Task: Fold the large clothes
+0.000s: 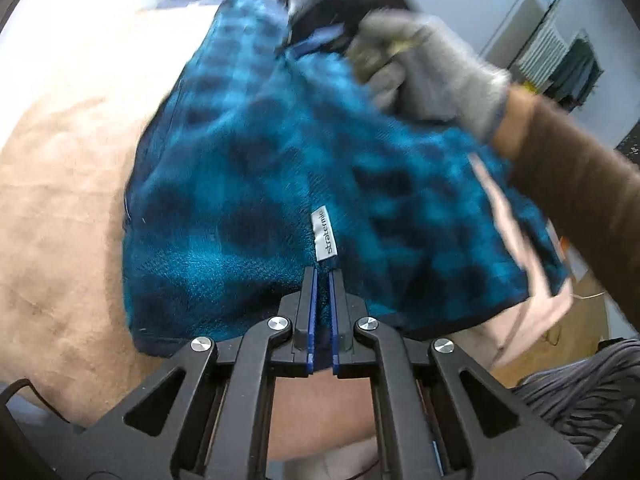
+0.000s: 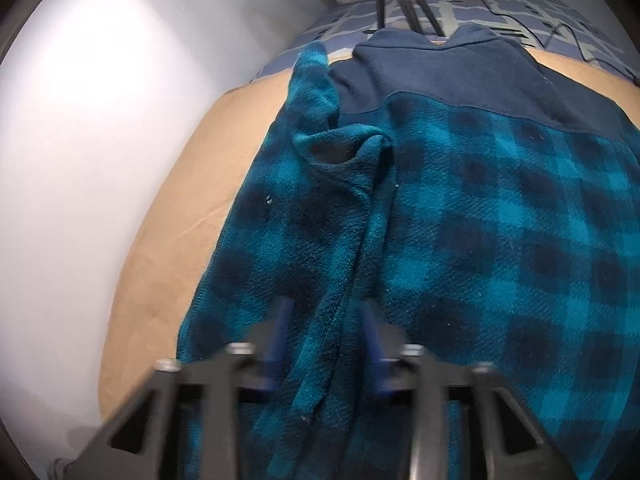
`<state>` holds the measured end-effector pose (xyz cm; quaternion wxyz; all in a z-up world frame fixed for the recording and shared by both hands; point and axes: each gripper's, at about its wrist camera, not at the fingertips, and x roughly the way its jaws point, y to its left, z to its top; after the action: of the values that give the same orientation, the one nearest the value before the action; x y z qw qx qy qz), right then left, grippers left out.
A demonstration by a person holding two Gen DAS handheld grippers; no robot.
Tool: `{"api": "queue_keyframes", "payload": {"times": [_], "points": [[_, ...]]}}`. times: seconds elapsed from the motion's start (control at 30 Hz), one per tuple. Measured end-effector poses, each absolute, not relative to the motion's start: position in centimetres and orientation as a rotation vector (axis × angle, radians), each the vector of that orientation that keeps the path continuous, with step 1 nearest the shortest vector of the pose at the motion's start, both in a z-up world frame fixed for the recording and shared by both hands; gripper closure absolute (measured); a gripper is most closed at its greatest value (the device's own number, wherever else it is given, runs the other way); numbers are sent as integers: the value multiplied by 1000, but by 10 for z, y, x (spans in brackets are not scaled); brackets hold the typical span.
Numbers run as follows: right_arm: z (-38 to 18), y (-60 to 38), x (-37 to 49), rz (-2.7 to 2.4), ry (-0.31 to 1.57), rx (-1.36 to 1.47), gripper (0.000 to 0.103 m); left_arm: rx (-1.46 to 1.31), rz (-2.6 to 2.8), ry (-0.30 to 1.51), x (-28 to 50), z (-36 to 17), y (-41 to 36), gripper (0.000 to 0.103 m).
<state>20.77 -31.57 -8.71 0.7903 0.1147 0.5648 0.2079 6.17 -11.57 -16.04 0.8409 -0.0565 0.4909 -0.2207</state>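
A teal-and-navy checked fleece shirt (image 1: 248, 168) lies on a tan bed cover (image 1: 60, 200). My left gripper (image 1: 323, 276) is shut on its hem, just below a white label (image 1: 325, 236). At the far side a gloved hand (image 1: 420, 64) holds my right gripper (image 1: 320, 36), which is blurred there. In the right wrist view the fleece shirt (image 2: 480, 220) shows its navy yoke (image 2: 440, 80) and a sleeve (image 2: 316, 92) folded inward. A thick fold of it fills the gap between the blurred blue pads of my right gripper (image 2: 326, 308).
The tan cover (image 2: 168, 240) ends at a white wall (image 2: 100, 120) on the left. A patterned blanket (image 2: 520, 12) and dark tripod legs (image 2: 404, 4) with cables lie beyond the collar. A grey striped cloth (image 1: 580, 392) and a clothes rack (image 1: 560, 60) are on the right.
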Motion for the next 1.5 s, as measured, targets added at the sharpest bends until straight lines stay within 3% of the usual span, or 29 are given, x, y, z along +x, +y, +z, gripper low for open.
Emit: {"api": "queue_keyframes", "payload": {"times": [0.17, 0.3, 0.47, 0.53, 0.57, 0.6, 0.67, 0.93, 1.23, 1.3, 1.4, 1.5], "points": [[-74, -318, 209, 445, 1194, 206, 99, -36, -522, 933, 44, -130, -136, 101], [-76, -333, 209, 442, 1172, 285, 99, 8, -539, 1006, 48, -164, -156, 101], [-102, -322, 202, 399, 1210, 155, 98, 55, -575, 1074, 52, -181, -152, 97], [-99, -320, 203, 408, 1218, 130, 94, 8, -598, 1103, 53, -170, -142, 81], [-94, -322, 204, 412, 1219, 130, 87, -32, -610, 1104, 53, -162, -135, 78], [-88, -324, 205, 408, 1207, 127, 78, -63, -623, 1093, 51, -154, -128, 78], [-68, -331, 205, 412, 1139, 134, 74, -90, -635, 1063, 47, -138, -116, 78], [-19, -308, 237, 533, 938, 181, 72, -92, -483, 918, 72, -120, -84, 78], [-72, -247, 309, 527, 974, 129, 75, -99, -520, 1025, 95, -169, -103, 78], [-91, -254, 323, 431, 1006, 96, 81, -81, -522, 1065, 97, -184, -106, 78], [-129, -284, 341, 270, 1103, 156, 81, -71, -528, 1080, 91, -199, -107, 78], [-133, -303, 339, 307, 1089, 283, 81, -17, -537, 1064, 86, -197, -112, 78]]}}
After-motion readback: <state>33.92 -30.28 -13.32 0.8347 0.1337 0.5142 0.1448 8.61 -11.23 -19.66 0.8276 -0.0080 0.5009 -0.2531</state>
